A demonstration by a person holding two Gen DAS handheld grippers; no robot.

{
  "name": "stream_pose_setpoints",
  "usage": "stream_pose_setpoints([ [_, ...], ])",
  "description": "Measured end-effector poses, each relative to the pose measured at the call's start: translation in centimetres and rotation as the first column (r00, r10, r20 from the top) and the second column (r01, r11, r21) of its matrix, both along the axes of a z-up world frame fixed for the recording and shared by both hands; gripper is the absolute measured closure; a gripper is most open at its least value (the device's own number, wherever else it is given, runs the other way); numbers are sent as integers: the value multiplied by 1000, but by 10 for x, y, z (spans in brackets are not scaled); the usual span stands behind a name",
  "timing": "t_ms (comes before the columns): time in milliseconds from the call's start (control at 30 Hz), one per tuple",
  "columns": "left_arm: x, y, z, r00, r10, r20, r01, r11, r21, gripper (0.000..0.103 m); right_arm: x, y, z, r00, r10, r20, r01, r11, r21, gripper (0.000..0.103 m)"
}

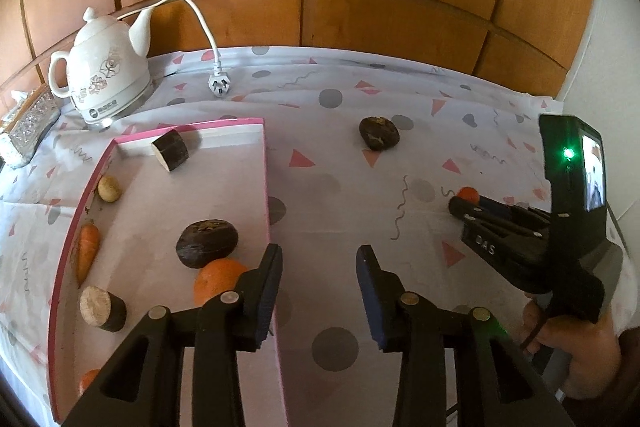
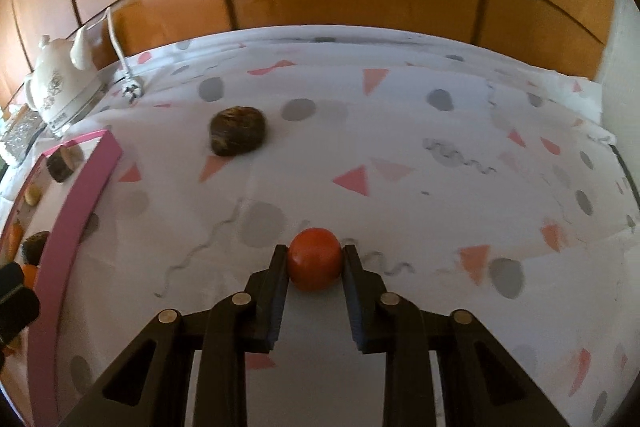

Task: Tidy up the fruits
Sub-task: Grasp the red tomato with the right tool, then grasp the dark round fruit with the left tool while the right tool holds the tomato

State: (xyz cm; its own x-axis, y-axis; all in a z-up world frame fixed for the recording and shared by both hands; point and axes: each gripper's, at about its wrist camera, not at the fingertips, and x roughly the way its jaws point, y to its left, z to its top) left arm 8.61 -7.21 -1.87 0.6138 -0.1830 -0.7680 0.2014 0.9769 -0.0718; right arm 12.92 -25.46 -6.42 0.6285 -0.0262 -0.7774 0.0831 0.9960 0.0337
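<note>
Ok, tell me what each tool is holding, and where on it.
The right tool grips the small red-orange fruit by its two opposite sides. The left tool is open and holds nothing.

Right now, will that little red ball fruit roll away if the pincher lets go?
Probably, a little. The red fruit looks round and smooth, so it could roll on the flat tablecloth. Its glossy skin may slip between the right gripper's pads. It looks small, likely light.

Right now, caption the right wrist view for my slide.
Right tongs closed on a small red-orange fruit on the patterned tablecloth; dark brown fruit lies beyond.
</note>
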Motion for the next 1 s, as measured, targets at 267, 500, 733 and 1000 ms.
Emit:
stream_pose_setpoints([
  [267, 10, -15, -3, 1000, -21, -15, 21, 1000, 10, 64, -10, -11, -2, 999, -27, 20, 27, 1000, 1, 77],
  [500, 25, -30, -5, 999, -22, -31, 22, 1000, 7, 64, -10, -12, -4, 999, -28, 27, 27, 1000, 14, 76],
  [733, 54, -47, -12, 997, -24, -78, 24, 1000, 2, 64, -10, -13, -4, 999, -28, 31, 27, 999, 26, 76],
  [1000, 95, -63, -20, 993, -17, -115, 14, 999, -32, 64, -10, -15, -4, 999, -27, 32, 26, 999, 37, 76],
])
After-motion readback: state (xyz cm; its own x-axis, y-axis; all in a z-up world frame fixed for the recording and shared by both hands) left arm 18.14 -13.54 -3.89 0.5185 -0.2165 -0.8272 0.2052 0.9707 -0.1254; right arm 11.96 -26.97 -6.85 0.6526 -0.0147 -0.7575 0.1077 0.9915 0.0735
